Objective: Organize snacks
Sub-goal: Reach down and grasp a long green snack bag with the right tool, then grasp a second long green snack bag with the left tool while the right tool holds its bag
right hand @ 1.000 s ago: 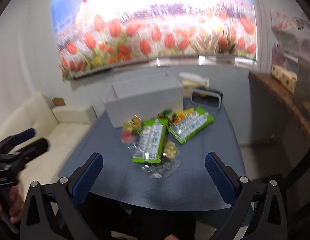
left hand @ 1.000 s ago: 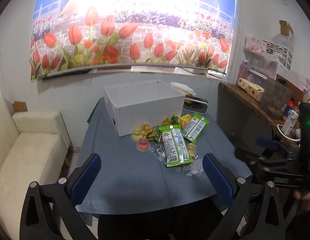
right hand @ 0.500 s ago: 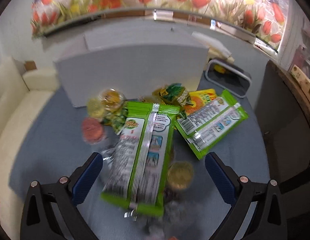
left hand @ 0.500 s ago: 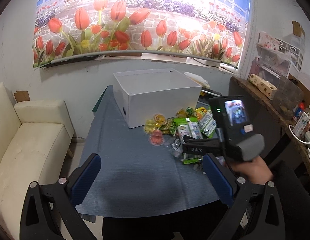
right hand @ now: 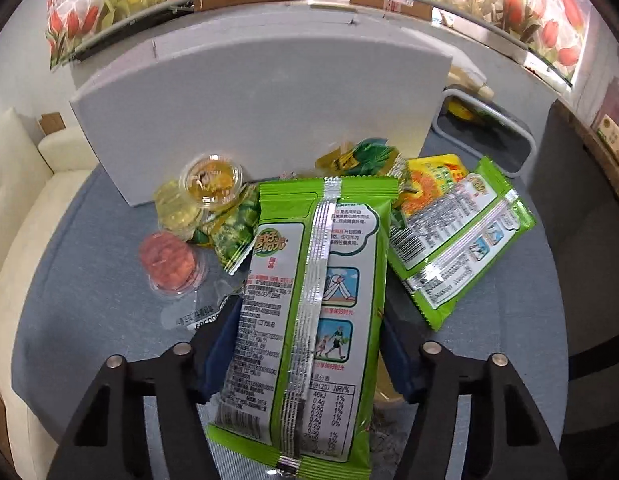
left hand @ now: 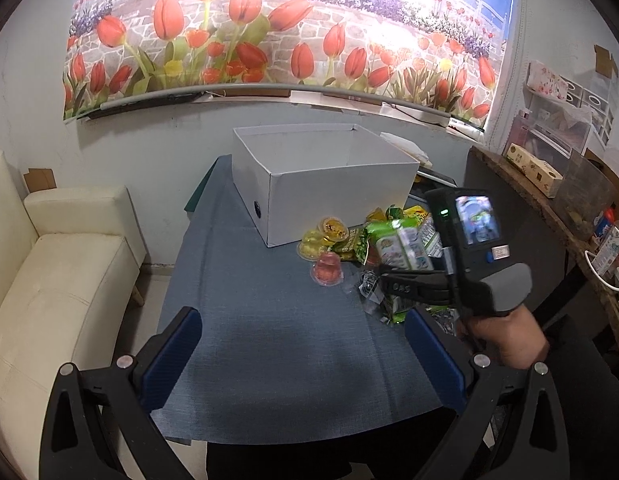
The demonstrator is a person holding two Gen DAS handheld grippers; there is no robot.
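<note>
Right claw (right hand: 309,344) swung in from the side and dropped low over the snack pile. Jaws just closed in from full width onto the long green packet (right hand: 309,312), now between the pads. Left claw (left hand: 301,344) edged nearer the counter (left hand: 269,340), box (left hand: 329,184) looming larger.

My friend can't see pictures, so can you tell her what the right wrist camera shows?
The right gripper has just been closing around a big green snack packet on the blue tablecloth. Around it lie a second green packet, jelly cups and small sweets, with a white box behind them.
</note>
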